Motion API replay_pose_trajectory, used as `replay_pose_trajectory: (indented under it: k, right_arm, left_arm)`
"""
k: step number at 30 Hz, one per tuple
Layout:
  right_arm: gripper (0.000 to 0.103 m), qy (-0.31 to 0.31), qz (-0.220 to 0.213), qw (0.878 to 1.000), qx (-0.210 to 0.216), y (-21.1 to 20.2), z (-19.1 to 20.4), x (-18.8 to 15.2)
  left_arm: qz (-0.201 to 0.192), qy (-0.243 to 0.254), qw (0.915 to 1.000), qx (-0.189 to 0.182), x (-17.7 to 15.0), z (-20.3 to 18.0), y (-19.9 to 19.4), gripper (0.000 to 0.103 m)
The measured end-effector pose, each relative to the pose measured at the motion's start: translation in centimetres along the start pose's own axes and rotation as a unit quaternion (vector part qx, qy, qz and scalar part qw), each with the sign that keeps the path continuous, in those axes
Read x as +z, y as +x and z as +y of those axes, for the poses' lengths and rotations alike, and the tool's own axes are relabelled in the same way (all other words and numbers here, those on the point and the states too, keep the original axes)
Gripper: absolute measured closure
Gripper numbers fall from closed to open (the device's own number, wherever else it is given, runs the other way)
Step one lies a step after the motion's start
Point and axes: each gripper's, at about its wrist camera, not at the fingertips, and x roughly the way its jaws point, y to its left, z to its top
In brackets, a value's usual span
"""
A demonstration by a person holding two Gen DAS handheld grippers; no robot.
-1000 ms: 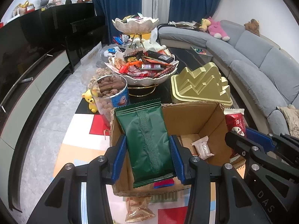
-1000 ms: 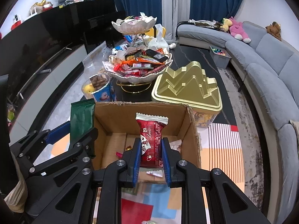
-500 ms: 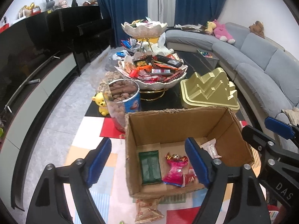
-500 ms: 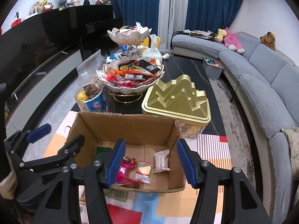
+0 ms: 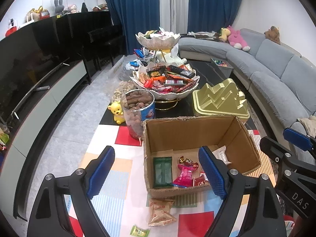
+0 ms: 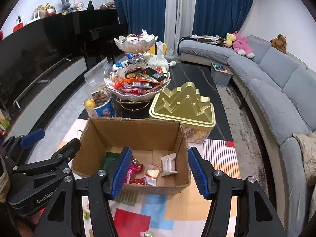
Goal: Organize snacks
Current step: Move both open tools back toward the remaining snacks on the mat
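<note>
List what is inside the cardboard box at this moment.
Inside the cardboard box: a green packet lying flat, a pink wrapped candy, a red packet, a white packet and a small clear bag. Gripper fingers cover part of the floor, so more may be hidden.

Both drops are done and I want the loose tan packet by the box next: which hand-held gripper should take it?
Left. The tan packet lies just outside the cardboard box, almost between the open left hand-held gripper fingers. The right hand-held gripper, also open, doesn't show that packet.
</note>
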Motion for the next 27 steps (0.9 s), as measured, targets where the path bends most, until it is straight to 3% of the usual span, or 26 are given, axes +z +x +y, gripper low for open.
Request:
replay_pose_trajectory:
  k: [11, 15, 27]
  right_arm:
    - [0.043, -0.004, -0.015, 1.0, 0.005, -2.8, 0.7, -0.8]
    - [0.032, -0.003, -0.024, 1.0, 0.001, -3.6, 0.8, -1.2]
    - [0.032, 0.0, -0.032, 0.999, 0.0, -5.0, 0.9, -3.3]
  left_arm:
    - [-0.011, -0.007, 0.9999, 0.008, -1.0, 1.0, -3.1, 0.016]
    - [-0.015, -0.007, 0.9998, 0.012, -1.6, 1.4, -4.1, 0.014]
    - [-0.018, 0.004, 0.9996, 0.02, -3.5, 1.8, -5.5, 0.014]
